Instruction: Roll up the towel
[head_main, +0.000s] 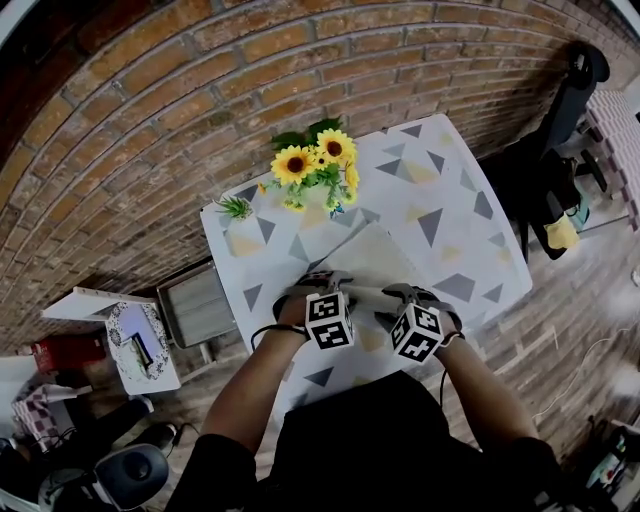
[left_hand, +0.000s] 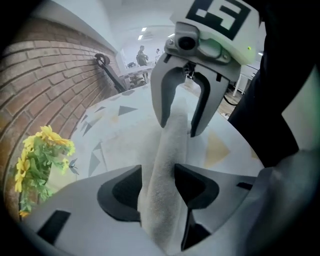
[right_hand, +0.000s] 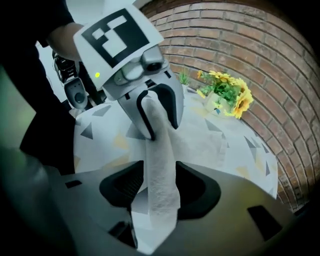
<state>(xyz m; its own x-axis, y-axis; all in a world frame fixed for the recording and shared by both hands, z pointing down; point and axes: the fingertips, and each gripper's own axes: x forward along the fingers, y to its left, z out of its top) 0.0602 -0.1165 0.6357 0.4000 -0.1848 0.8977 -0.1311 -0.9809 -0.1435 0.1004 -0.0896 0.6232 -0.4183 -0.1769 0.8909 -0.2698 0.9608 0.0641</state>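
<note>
A pale grey towel (head_main: 368, 257) lies on the patterned table (head_main: 455, 205), and its near edge is rolled into a thin tube (head_main: 366, 293). My left gripper (head_main: 322, 286) holds the tube's left end and my right gripper (head_main: 404, 296) its right end. In the left gripper view the rolled towel (left_hand: 170, 145) fills the gap of the left gripper (left_hand: 157, 175), touches both pads, and runs on into the right gripper (left_hand: 177, 117). The right gripper view mirrors this: the roll (right_hand: 160, 150) sits pinched in the right gripper (right_hand: 157, 172) and reaches the left gripper (right_hand: 157, 117).
A pot of yellow sunflowers (head_main: 315, 162) and a small green plant (head_main: 235, 207) stand at the table's far edge by the brick wall. A dark stand with bags (head_main: 550, 175) is on the right. White boxes (head_main: 140, 345) lie on the wooden floor at left.
</note>
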